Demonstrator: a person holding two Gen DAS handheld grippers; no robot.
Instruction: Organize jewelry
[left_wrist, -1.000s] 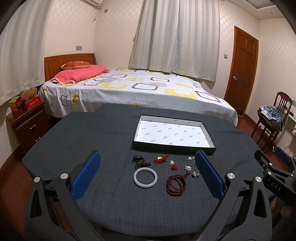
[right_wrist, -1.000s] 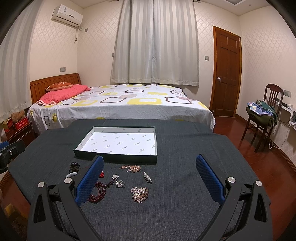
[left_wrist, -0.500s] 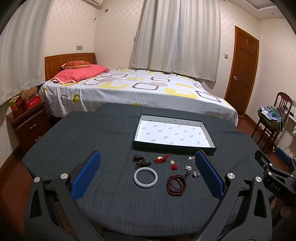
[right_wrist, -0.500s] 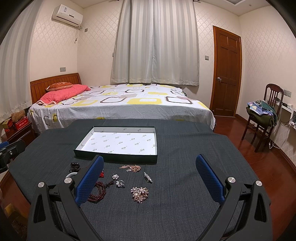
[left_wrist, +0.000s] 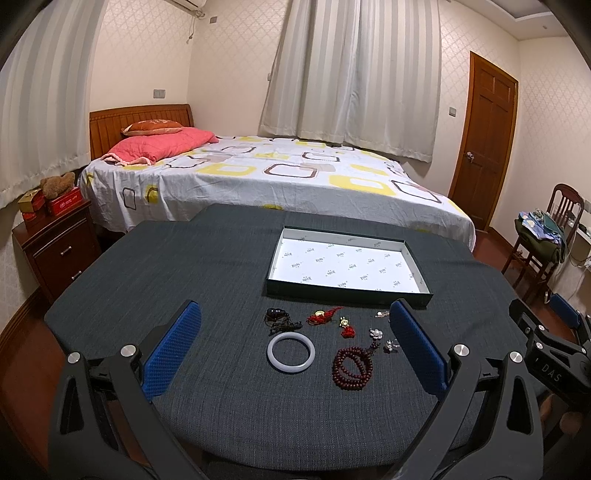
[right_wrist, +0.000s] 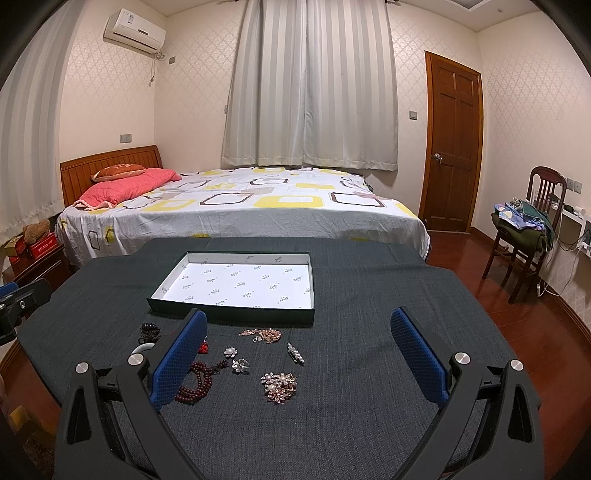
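Observation:
Jewelry lies loose on the dark grey table in front of a shallow white-lined box (left_wrist: 421, 291) (right_wrist: 229, 314). In the left wrist view I see a white bangle (left_wrist: 291, 352), dark red beads (left_wrist: 351, 366), a black cord pendant (left_wrist: 280, 318) and red tassel charms (left_wrist: 325, 316). In the right wrist view I see a pearl flower brooch (right_wrist: 279, 386), a pinkish chain (right_wrist: 263, 335), a small silver clip (right_wrist: 295, 353) and the beads (right_wrist: 197, 382). My left gripper (left_wrist: 293, 343) and my right gripper (right_wrist: 297, 350) are both open, empty, above the table's near edge.
A bed (left_wrist: 266, 177) stands right behind the table. A nightstand (left_wrist: 55, 243) is at the left, a chair with clothes (right_wrist: 524, 229) and a door (right_wrist: 452, 147) at the right. The right gripper's body shows in the left wrist view (left_wrist: 550, 358).

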